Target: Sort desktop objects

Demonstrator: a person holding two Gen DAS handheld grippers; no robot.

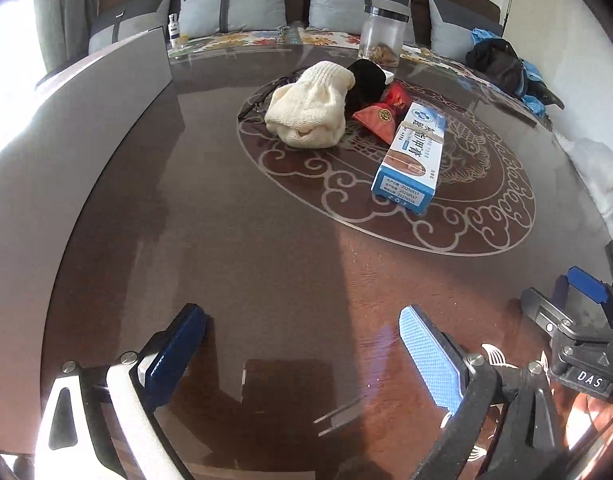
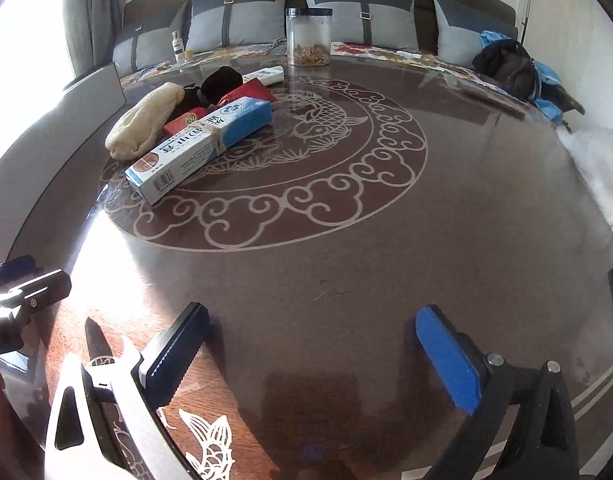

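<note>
A pile lies on the round brown table [image 1: 266, 264]: a cream knitted item [image 1: 308, 108], a black cloth item [image 1: 366, 76], red packets [image 1: 376, 116] and a blue-and-white box bound with a rubber band [image 1: 410, 156]. The pile also shows in the right wrist view, with the box [image 2: 202, 142], the cream item [image 2: 142, 124] and a white remote-like object [image 2: 266, 75]. My left gripper [image 1: 302, 332] is open and empty, well short of the pile. My right gripper [image 2: 312, 336] is open and empty over bare table, to the right of the pile.
A clear jar with a black lid [image 2: 309, 36] stands at the table's far edge. A small bottle [image 1: 173, 31] stands far left. A grey panel [image 1: 86, 120] runs along the left. A sofa with cushions [image 2: 358, 16] and dark clothes [image 2: 506, 66] lie behind.
</note>
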